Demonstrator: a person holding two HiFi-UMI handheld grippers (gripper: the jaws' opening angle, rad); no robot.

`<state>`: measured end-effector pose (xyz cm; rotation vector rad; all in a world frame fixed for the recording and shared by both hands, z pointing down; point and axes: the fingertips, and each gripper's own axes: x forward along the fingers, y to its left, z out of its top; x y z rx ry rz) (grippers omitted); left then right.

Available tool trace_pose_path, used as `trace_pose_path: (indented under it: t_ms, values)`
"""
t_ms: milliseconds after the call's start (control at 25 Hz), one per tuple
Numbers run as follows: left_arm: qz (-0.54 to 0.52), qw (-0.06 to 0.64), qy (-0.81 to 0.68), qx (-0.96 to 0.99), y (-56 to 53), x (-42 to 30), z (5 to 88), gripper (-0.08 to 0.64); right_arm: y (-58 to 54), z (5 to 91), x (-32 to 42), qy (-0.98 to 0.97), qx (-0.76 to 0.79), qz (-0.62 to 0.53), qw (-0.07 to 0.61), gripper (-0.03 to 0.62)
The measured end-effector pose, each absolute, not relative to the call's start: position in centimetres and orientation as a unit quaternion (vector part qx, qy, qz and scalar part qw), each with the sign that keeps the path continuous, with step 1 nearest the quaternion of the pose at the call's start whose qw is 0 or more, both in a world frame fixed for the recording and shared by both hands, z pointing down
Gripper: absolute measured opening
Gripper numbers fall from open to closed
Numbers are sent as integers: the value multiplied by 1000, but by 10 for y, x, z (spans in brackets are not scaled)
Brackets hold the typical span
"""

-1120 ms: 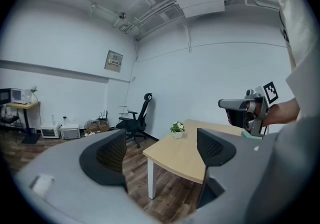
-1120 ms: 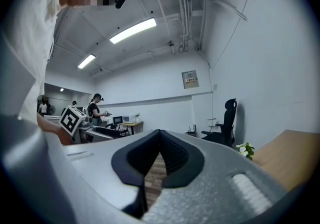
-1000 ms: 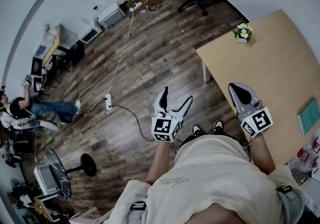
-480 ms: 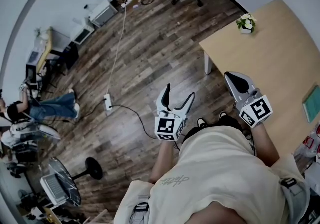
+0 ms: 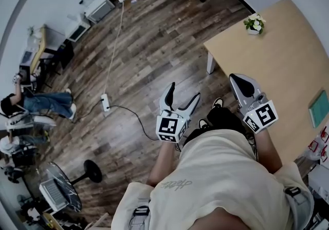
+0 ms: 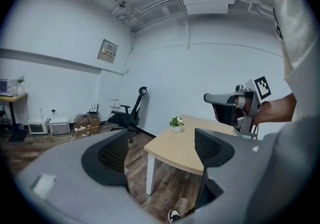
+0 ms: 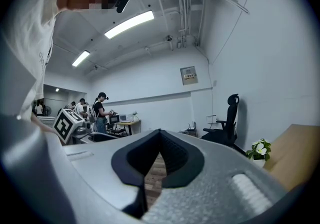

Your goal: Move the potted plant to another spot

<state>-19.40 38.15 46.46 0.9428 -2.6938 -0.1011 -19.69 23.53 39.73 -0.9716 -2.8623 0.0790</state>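
The little white-flowered potted plant (image 5: 254, 23) sat at one o'clock, by the corner of the light wooden surface (image 5: 277, 64). The left claw (image 5: 184, 91) was open and empty, the right claw (image 5: 241, 84) shut. A bump might knock the plant off.

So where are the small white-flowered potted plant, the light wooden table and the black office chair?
small white-flowered potted plant (image 5: 254, 22): head view, its blossoms.
light wooden table (image 5: 280, 64): head view, bare top.
black office chair (image 6: 125, 116): left gripper view, its seat.
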Motion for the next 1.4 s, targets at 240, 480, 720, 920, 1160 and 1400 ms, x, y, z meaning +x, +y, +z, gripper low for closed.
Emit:
trace_pose_path:
  t_ms: [240,480,720,920,1160,1400]
  values:
    - [-22,152,-921,359,344,-243,466,433,221,430,-229,-936,-338,18,96,2]
    - [-2,154,-907,391,309,-304,450,433,194,415,-291,-943,-320,64,66,2]
    - [4,161,-894,419,275,-343,445,429,171,412,-319,-940,-325,75,68,2]
    - [10,180,-876,447,239,-350,465,430,146,437,-326,-947,-303,75,75,2]
    - [25,182,-858,479,216,-367,464,430,122,446,-317,-958,-263,74,87,2]
    - [30,186,-838,511,185,-381,472,430,75,461,-316,-972,-192,107,87,2]
